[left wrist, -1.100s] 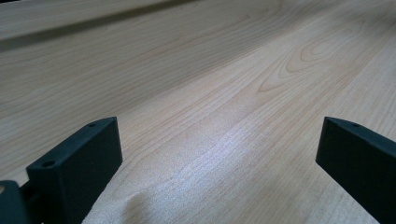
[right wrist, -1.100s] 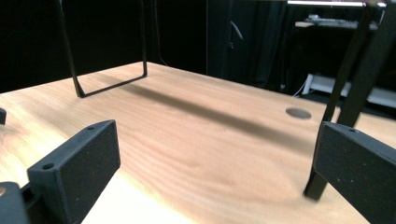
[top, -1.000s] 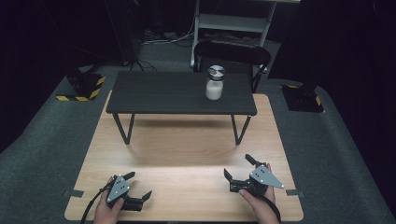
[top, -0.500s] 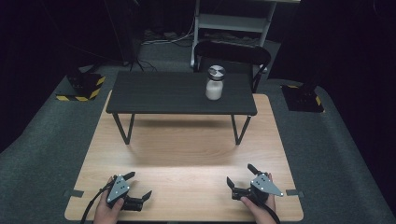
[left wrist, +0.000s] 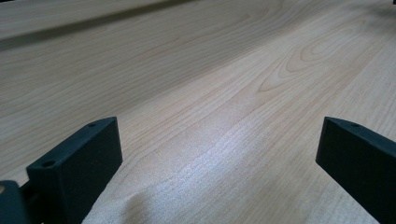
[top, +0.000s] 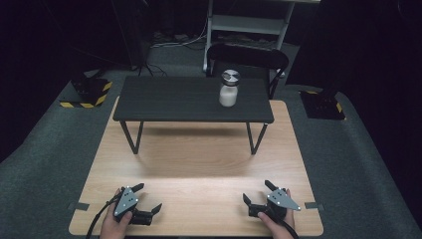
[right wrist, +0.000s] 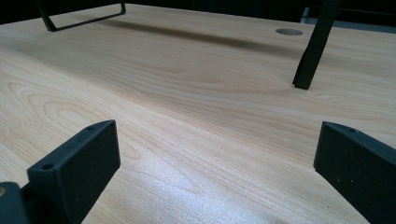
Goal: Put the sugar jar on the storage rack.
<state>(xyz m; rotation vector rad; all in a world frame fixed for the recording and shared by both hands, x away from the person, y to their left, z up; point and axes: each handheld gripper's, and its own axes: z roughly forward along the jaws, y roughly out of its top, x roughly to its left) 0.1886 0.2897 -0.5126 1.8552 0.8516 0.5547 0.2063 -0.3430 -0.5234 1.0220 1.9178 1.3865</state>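
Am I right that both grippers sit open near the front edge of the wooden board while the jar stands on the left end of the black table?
Not quite: the jar stands toward the right end of the black table, as the high view shows. The rest holds: left gripper and right gripper are open, low over the wooden board near its front edge.

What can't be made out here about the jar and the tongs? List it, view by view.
1. Jar, high view: too small and far to tell whether the white inside is powder, liquid or the jar's own colour.
2. Left tongs, left gripper view: bodies of both jaws cut off by the bottom edge.
3. Right tongs, right gripper view: the black table shows just a leg, its top cut off by the upper edge.
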